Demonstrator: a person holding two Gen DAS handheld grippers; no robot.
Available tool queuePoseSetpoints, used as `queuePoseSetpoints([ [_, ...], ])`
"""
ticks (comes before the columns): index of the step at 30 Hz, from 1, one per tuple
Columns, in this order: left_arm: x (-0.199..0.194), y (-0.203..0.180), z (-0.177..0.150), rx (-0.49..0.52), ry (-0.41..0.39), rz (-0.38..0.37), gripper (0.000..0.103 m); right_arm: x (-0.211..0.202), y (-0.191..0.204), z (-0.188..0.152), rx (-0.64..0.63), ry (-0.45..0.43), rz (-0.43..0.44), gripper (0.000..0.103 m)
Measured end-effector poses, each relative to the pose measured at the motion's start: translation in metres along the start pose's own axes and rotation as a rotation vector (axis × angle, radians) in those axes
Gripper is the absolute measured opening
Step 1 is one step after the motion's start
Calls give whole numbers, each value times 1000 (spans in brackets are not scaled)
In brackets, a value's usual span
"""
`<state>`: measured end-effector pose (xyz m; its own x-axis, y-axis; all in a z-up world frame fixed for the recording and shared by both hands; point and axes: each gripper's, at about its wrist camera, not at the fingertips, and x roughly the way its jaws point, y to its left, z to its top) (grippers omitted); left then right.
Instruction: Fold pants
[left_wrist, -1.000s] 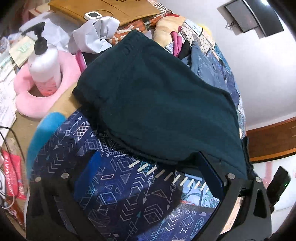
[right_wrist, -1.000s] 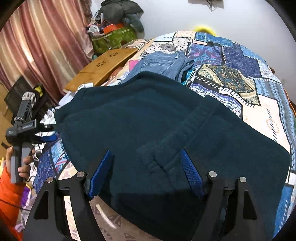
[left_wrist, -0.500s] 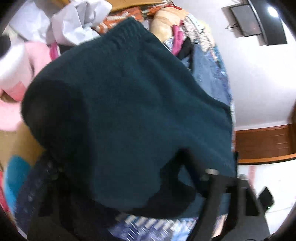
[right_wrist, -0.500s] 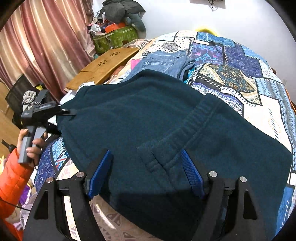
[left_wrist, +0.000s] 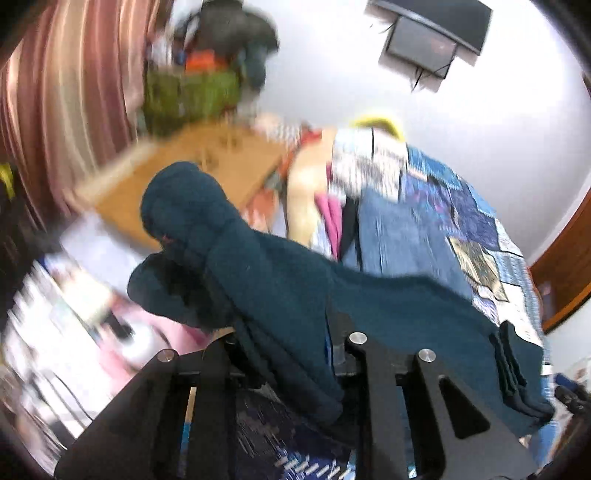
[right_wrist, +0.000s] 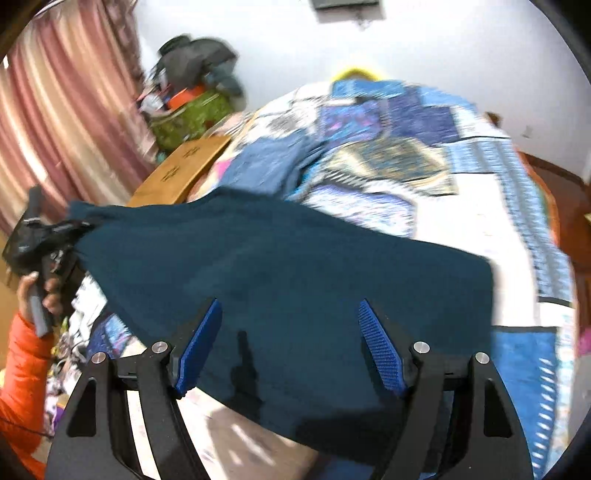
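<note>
- The dark teal pants (right_wrist: 280, 295) are spread across the patchwork bed (right_wrist: 509, 221), with one end lifted off the bedding.
- Left claw (left_wrist: 291, 332): its jaws are closing, with a thick bunch of the pants fabric wedged between them. It looks clamped on the cloth, which humps up in front of that camera and drapes away toward the bed.
- In the right view you can see that left claw at the far left edge, held by a hand (right_wrist: 40, 291) in an orange sleeve (right_wrist: 22, 369), with the corner of the pants pulled taut to it.
- Right claw (right_wrist: 291, 350): blue pads well apart, hovering over the near edge of the pants. The fabric lies under the gap, and neither pad seems to press it.
- My read: this is the start of a fold, with one side picked up.
- Next up, I'd guess the right claw has to pinch its own edge so both ends carry over evenly. Otherwise the cloth will likely sag or twist.
</note>
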<state>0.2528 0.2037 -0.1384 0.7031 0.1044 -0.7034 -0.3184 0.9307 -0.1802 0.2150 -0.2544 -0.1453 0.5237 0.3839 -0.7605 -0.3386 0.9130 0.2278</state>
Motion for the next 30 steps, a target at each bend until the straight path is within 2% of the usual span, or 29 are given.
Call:
queuePoseSetpoints([
  [2, -20, -15, 11, 40, -48, -10, 21, -10, -17, -4, 18, -9, -52, 73],
  [5, -49, -52, 27, 108, -110, -76, 21, -19, -46, -17, 61, -3, -135, 73],
  [7, -65, -75, 31, 142, -137, -116, 21, -21, -60, -26, 92, 0, -157, 73],
  [14, -93, -192, 52, 270, -186, -312, 21, -17, -79, -59, 172, 49, -85, 73],
  [17, -93, -241, 53, 305, -170, -404, 21, -17, -84, -66, 203, 32, -48, 73],
  [22, -83, -309, 39, 377, -124, -480, 20, -19, -91, -73, 246, 27, -1, 73],
  [25, -73, -345, 16, 454, -73, -515, 20, -21, -88, -74, 226, 25, -3, 73],
  [30, -53, -399, -45, 591, 55, -544, 20, -23, -87, -78, 224, 18, -3, 73],
])
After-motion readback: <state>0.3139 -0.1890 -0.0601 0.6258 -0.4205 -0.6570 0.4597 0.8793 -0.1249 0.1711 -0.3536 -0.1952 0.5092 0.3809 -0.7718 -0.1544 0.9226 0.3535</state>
